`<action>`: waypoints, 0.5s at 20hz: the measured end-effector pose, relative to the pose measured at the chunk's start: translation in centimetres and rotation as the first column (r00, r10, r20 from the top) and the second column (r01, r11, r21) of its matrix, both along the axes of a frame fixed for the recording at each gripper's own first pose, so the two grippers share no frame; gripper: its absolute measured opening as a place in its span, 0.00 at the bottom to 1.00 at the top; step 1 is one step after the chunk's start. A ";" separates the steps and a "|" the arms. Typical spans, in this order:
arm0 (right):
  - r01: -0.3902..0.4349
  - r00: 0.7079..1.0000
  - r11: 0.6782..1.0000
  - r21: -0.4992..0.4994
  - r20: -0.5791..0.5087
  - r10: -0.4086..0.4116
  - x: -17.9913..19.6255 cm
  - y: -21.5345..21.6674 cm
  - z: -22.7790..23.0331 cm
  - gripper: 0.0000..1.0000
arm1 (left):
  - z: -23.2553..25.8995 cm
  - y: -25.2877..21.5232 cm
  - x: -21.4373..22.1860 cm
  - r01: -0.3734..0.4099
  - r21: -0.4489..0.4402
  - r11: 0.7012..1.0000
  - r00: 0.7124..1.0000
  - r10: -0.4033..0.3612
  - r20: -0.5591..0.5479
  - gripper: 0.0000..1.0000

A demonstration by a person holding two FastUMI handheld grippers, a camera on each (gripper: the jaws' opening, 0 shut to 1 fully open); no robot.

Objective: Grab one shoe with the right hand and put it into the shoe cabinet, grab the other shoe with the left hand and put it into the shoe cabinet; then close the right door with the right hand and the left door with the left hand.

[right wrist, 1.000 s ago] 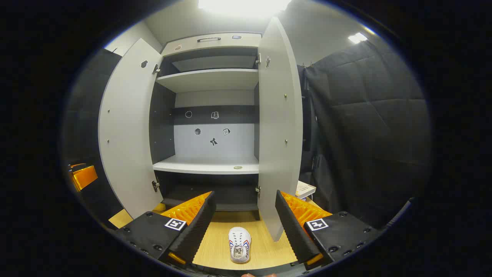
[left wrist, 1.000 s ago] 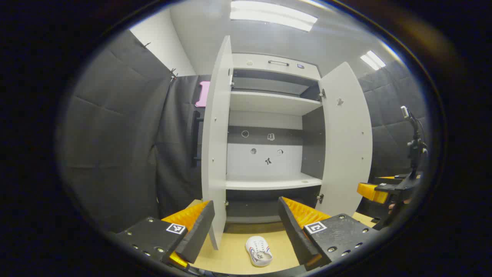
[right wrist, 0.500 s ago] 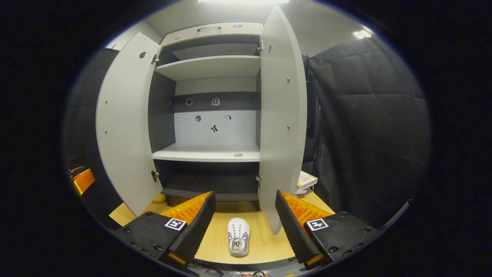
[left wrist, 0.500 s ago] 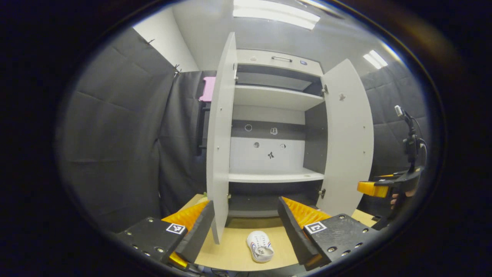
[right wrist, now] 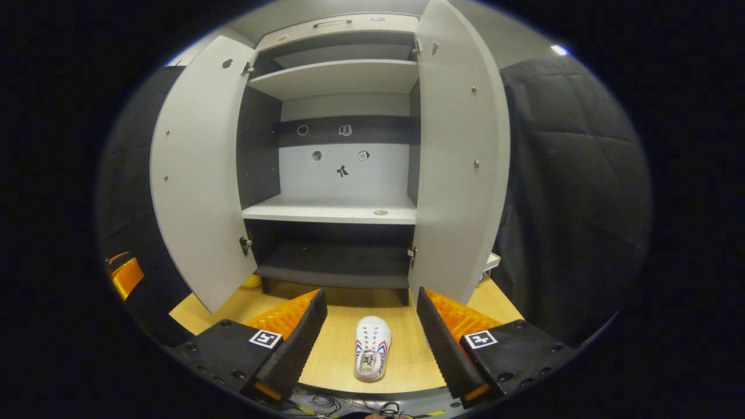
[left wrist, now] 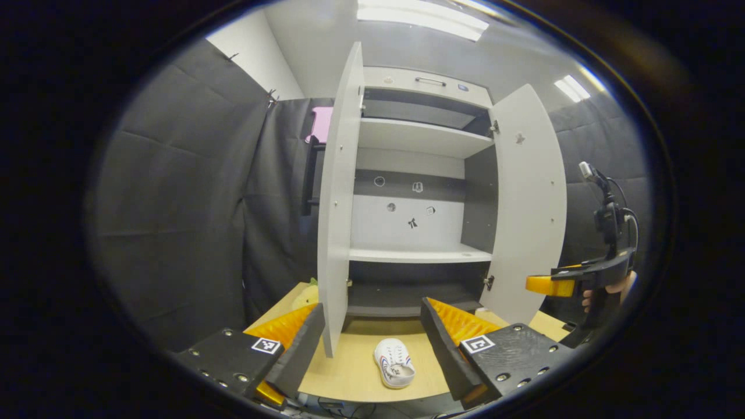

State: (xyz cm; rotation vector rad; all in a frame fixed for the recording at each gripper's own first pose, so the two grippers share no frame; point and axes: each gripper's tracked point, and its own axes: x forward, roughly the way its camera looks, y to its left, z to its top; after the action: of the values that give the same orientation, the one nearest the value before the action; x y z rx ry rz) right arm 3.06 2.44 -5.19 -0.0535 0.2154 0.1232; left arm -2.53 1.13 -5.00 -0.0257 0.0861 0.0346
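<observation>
The small white canvas shoe with red and blue side stripes (right wrist: 372, 356) lies on the light wooden bench top (right wrist: 401, 366), near its front edge and in front of the cabinet's dark bottom compartment. In your right gripper view it sits toe toward the cabinet, centred between the two fingers of your right gripper (right wrist: 371, 343) but lower and apart from them; the fingers stand wide apart and touch nothing.

In your left gripper view a white shoe (left wrist: 394, 363) lies on the bench (left wrist: 349, 378) near the front edge, tilted a little, its toe toward the cabinet. It shows between the fingers of your left gripper (left wrist: 372, 340), closer to the right-hand finger, and neither finger touches it. Those fingers are also spread wide and empty. Whether this is the same shoe as in the other view, you cannot tell from the pictures.

Behind the shoe stands the tall pale grey shoe cabinet (right wrist: 337, 209) with dark inner walls, both doors swung open: the left door (right wrist: 198, 174) and the right door (right wrist: 460, 169). Its light middle shelf (right wrist: 332, 212) carries a small round mark near its right end.

At the right edge of your left gripper view, your right gripper (left wrist: 559, 284) is held in a hand (left wrist: 608, 289) level above the bench's right side, beside the open right door (left wrist: 527, 203).
</observation>
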 end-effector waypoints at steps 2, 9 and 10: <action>-0.017 1.000 1.000 -0.001 -0.015 0.017 0.8 0.8 -0.5 0.98 | -0.2 0.4 -0.2 -0.004 0.005 1.000 1.000 0.004 -0.004 0.95; -0.073 0.989 0.997 -0.010 -0.128 0.071 5.2 4.0 -5.6 0.98 | -0.9 0.8 -1.0 -0.008 0.016 1.000 0.999 0.008 -0.031 0.96; -0.078 0.985 0.997 -0.007 -0.153 0.076 5.9 4.2 -6.6 0.98 | -1.1 0.8 -1.1 -0.007 0.015 1.000 0.999 0.008 -0.037 0.96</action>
State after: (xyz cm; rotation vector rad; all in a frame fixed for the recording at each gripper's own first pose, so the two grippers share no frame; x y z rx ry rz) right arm 8.91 6.64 -11.83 -0.0656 0.3670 0.2031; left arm -3.63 1.97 -6.15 -0.0105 0.1229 0.0430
